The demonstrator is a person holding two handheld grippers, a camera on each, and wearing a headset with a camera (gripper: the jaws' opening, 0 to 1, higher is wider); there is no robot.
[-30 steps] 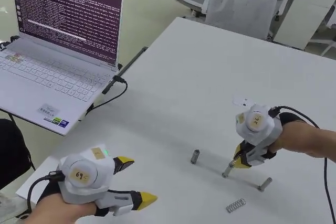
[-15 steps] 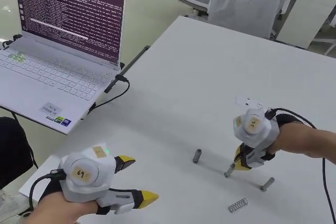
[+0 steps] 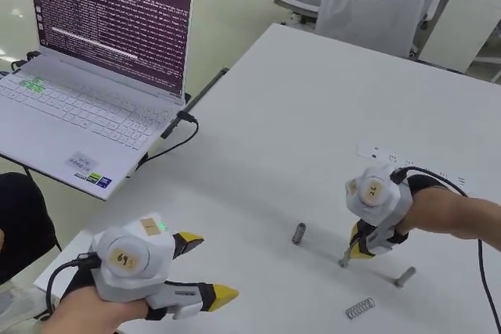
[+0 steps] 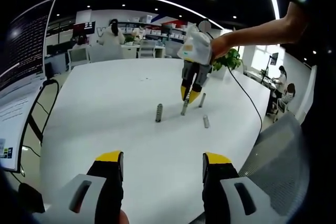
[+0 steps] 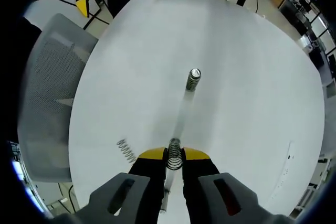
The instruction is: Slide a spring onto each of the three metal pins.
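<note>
Barely anything has moved over the last second, the headset just drifts a little. The right gripper (image 3: 358, 249) still hangs at the same spot over the white table (image 3: 313, 115), toward the near edge on the right side. Its jaws are clenched on the held spring (image 5: 174, 161), which shows end-on between the yellow tips in the right gripper view. Under those tips the tilted pin (image 3: 345, 256) leans with its lower end down at the surface. Just left of it stands the upright pin (image 3: 299, 233), already wearing a spring of its own. On the other side, closer to the right edge, the lying pin (image 3: 405, 276) rests flat and bare. The loose spring (image 3: 360, 308) lies on its side nearer the near edge, apart from all three pins. The left gripper (image 3: 205, 267) hovers by the near left corner with its jaws spread wide and nothing between them, and the left gripper view looks across the table at the right gripper and the pins. Off the left edge a laptop (image 3: 102, 60) sits open with text on the screen and its cable (image 3: 182, 117) trails along that edge. Past the far edge stands a grey chair (image 3: 368, 9)
</note>
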